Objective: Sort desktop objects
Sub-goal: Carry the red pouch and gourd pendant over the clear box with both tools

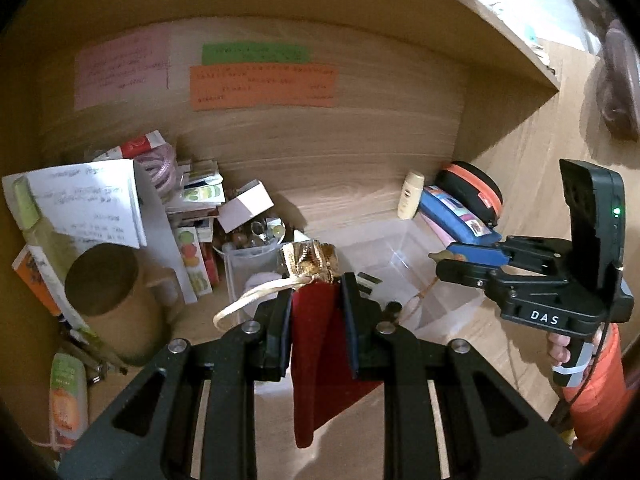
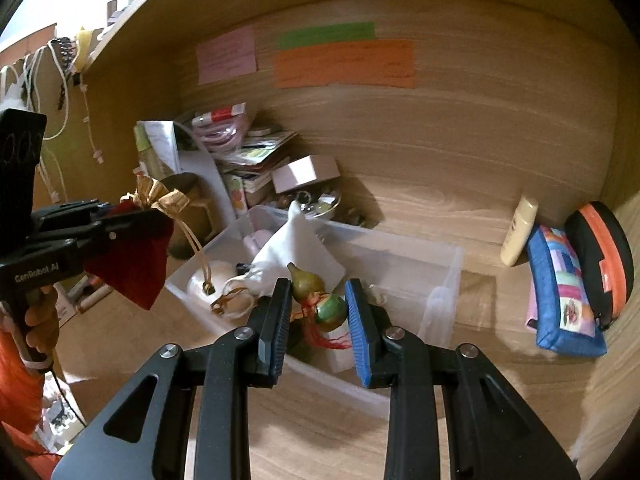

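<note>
Two hand-held grippers work over a cluttered wooden worktop (image 2: 460,208): the left hand-held gripper (image 1: 316,312) is clamped on a red pouch (image 1: 316,360) with a gold-trimmed mouth, low in the centre of its view, while the right hand-held gripper (image 2: 318,312) pinches a small green gourd charm (image 2: 320,300) with a red tassel. Both loads hang above the clear plastic bin (image 2: 440,280) at mid-frame (already holding a white cloth and other oddments). To sort cleanly, each item likely needs carrying clear of the bin's rim, with the pouch's dangling cord (image 1: 248,300) kept from snagging, before release.
</note>
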The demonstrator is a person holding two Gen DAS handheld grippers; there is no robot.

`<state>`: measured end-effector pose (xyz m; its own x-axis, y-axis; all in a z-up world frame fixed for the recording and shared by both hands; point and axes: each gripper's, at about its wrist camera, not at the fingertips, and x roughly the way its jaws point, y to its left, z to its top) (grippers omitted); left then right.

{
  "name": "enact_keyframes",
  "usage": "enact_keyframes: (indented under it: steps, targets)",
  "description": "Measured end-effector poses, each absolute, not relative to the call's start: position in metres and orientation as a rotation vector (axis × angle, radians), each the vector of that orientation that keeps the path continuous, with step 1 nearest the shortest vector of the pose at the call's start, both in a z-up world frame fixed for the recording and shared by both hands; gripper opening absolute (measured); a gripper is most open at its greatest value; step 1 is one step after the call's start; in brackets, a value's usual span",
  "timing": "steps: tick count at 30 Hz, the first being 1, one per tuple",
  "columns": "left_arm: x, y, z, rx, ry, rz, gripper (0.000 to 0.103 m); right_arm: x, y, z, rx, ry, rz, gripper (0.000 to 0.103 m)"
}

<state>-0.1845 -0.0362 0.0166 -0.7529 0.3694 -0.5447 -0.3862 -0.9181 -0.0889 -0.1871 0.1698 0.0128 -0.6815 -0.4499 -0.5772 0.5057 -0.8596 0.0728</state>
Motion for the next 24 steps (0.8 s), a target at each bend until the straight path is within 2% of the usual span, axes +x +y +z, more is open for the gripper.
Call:
enact_keyframes:
  steps: [24]
  targets:
    - [-0.251,-0.003,-0.013,-0.917,0.080,2.516,0.021,-0.248,0.143,-0.012,0.944,0.217,-2.444,0.025]
